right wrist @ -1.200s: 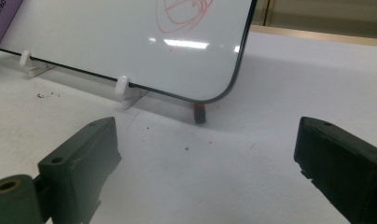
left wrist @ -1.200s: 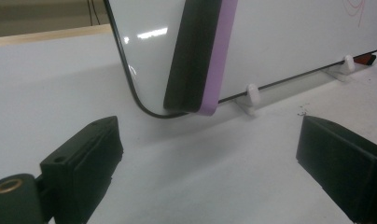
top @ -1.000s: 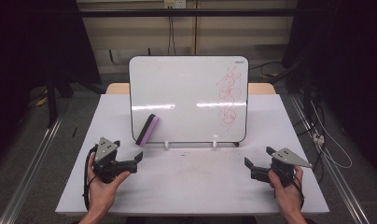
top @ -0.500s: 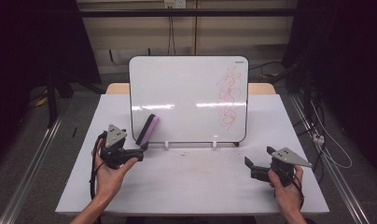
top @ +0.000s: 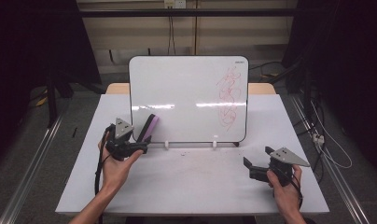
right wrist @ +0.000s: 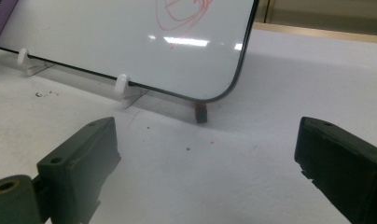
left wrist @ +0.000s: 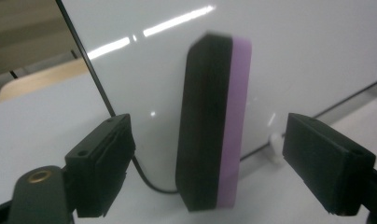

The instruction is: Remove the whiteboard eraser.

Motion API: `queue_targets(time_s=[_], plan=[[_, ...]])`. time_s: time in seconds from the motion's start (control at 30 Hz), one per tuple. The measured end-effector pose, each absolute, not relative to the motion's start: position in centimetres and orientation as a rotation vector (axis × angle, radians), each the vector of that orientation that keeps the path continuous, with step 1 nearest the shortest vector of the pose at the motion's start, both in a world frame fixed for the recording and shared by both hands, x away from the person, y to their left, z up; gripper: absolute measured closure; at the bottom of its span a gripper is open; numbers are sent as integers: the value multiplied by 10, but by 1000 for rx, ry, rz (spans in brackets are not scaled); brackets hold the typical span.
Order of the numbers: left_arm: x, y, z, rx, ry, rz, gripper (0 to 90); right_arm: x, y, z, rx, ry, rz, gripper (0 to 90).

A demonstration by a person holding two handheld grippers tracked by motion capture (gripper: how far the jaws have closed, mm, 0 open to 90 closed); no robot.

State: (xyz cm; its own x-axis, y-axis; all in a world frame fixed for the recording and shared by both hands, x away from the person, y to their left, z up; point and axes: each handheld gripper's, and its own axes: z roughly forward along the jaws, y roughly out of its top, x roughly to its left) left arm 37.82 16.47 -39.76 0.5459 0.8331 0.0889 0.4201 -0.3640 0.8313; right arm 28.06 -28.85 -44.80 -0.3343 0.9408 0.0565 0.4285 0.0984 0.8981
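Observation:
A whiteboard (top: 186, 98) stands upright on the white table (top: 191, 186), with red scribble (top: 229, 95) on its right side. A black and purple eraser (top: 147, 127) leans on end against the board's lower left. In the left gripper view the eraser (left wrist: 212, 126) stands between the jaws of my left gripper (left wrist: 212, 154), with a gap at each pad (left wrist: 102, 168). Those jaws have just been closing and do not press on it. My right gripper (top: 257, 157) stands open at the front right with nothing between its jaws, facing the board's lower right corner (right wrist: 224, 88).
White clips (right wrist: 122, 84) hold the board's bottom edge, and a small dark stub (right wrist: 201, 112) sits under its corner. A wooden surface (top: 261, 87) shows behind the board. Metal rails (top: 32, 163) run along both sides of the table.
My left gripper has moved forward and to the right, from the table's front left up to the eraser, and its jaws now stand on either side of it. The right gripper has kept still.

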Motion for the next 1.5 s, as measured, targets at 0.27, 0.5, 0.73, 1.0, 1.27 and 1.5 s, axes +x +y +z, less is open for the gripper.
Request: queue_targets(time_s=[0.27, 0.5, 0.73, 1.0, 1.27, 1.5], plan=[[378, 160, -410, 2055, 1028, 658, 306, 280, -287, -448, 1333, 1833, 1193, 60], [380, 157, -414, 2067, 1020, 651, 458, 280, -287, -448, 1335, 1838, 1193, 64], [380, 158, -413, 2065, 1015, 673, 558, 280, -287, -448, 1332, 1839, 1190, 64], [382, 153, -416, 2094, 1015, 698, 604, 279, -287, -448, 1332, 1839, 1189, 67], [381, 152, -416, 2098, 1010, 707, 627, 279, -287, -448, 1333, 1837, 1192, 65], [376, 155, -410, 2072, 988, 699, 634, 279, -287, -448, 1337, 1835, 1193, 65]])
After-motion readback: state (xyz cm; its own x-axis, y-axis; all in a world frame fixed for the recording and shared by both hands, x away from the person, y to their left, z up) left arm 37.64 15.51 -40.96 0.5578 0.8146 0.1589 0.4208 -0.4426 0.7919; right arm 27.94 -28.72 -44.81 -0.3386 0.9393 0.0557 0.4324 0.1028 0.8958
